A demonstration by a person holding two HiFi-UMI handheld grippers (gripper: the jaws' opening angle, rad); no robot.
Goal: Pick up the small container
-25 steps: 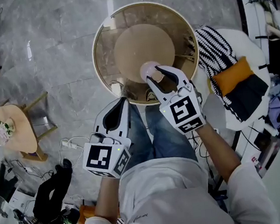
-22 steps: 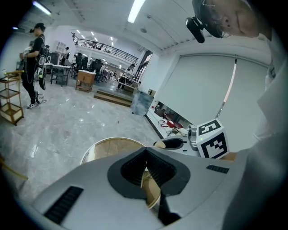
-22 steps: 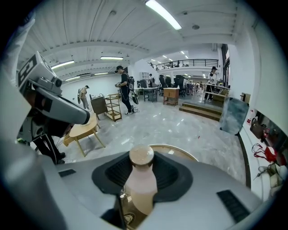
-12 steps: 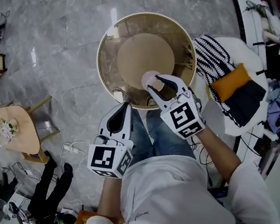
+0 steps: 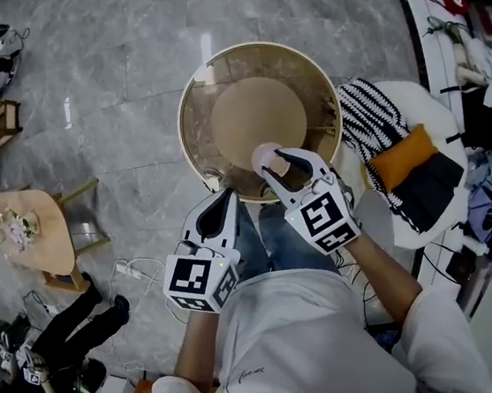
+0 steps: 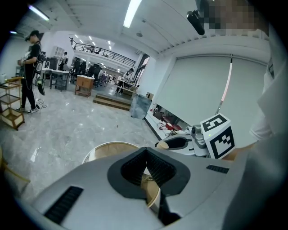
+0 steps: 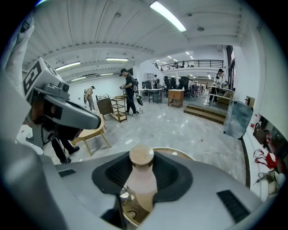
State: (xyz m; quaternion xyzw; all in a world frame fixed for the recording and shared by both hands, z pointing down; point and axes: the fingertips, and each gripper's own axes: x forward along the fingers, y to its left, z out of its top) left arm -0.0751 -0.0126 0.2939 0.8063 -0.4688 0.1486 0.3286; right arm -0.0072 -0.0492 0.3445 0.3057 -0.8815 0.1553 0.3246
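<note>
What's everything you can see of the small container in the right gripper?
The small container is bottle-shaped: a smooth, pale pink body narrowing to a neck, topped by a round tan cap that looks like cork or wood. It stands upright between the right gripper's dark ribbed pads, which press on both sides. It is over the near edge of the round table. Its base is hidden, so I cannot tell whether it touches the table.

Small container base behind right gripper

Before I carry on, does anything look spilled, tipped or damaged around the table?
Nothing stands out: the small pink bottle looks upright, stopper on, in the right hand-held gripper over the round table.
</note>
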